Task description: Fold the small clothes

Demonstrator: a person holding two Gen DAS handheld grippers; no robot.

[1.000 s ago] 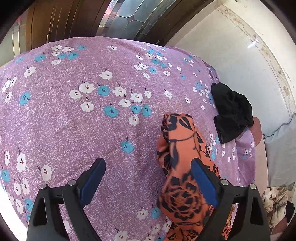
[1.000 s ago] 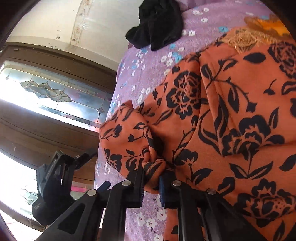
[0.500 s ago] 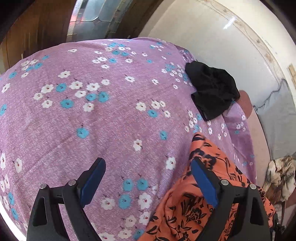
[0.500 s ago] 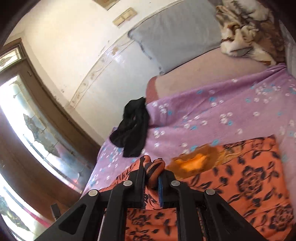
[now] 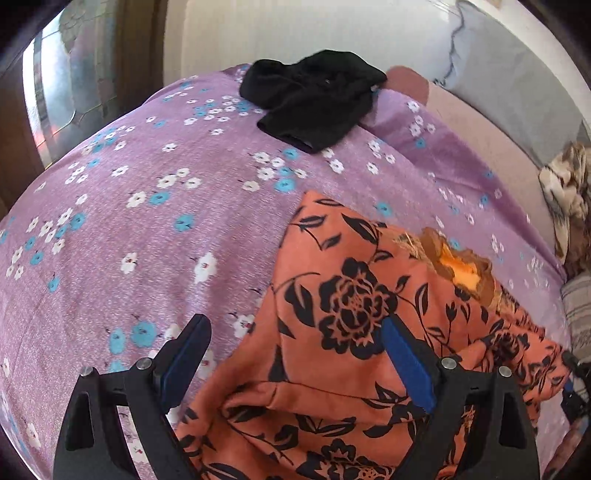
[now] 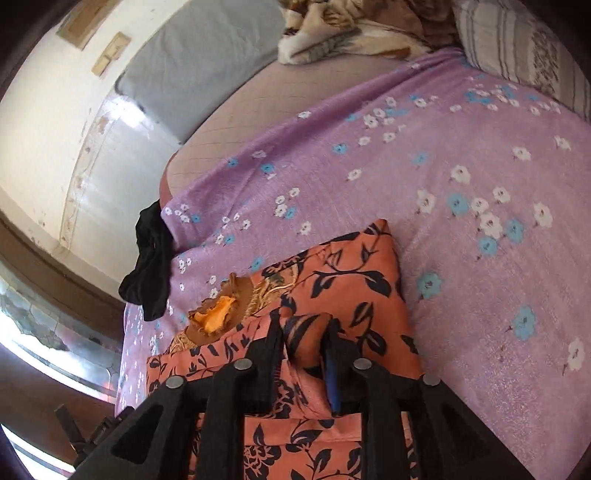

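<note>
Your orange flowered garment (image 5: 354, 332) lies on the purple flowered sheet (image 5: 147, 229) with 1 side already turned over itself, so a doubled layer and a crease show along its near part, while the neckline with its yellow-brown trim (image 6: 218, 314) is still exposed. I judge the fold as partly done: 1 fold is laid, and the rest of the cloth still needs bringing in and flattening before it counts as folded. Your right gripper (image 6: 304, 354) has its jaws opening, with a bunched ridge of the orange cloth still standing between them, so it looks to be letting go of the edge it carried. Your left gripper (image 5: 295, 354) is spread wide and holds nothing; 1 finger hangs over the sheet and the other over the garment. A black garment (image 5: 314, 99) sits crumpled near the far corner of the sheet, well apart from the orange one and not yet folded, so at least 1 more piece is left. The right view alone shows the ridge of cloth between the jaws, plus the striped pillow (image 6: 517, 48) and a patterned blanket (image 6: 351, 26) at the head of the bed. The left view alone shows the crease across the near layer and the black garment's full shape.
</note>
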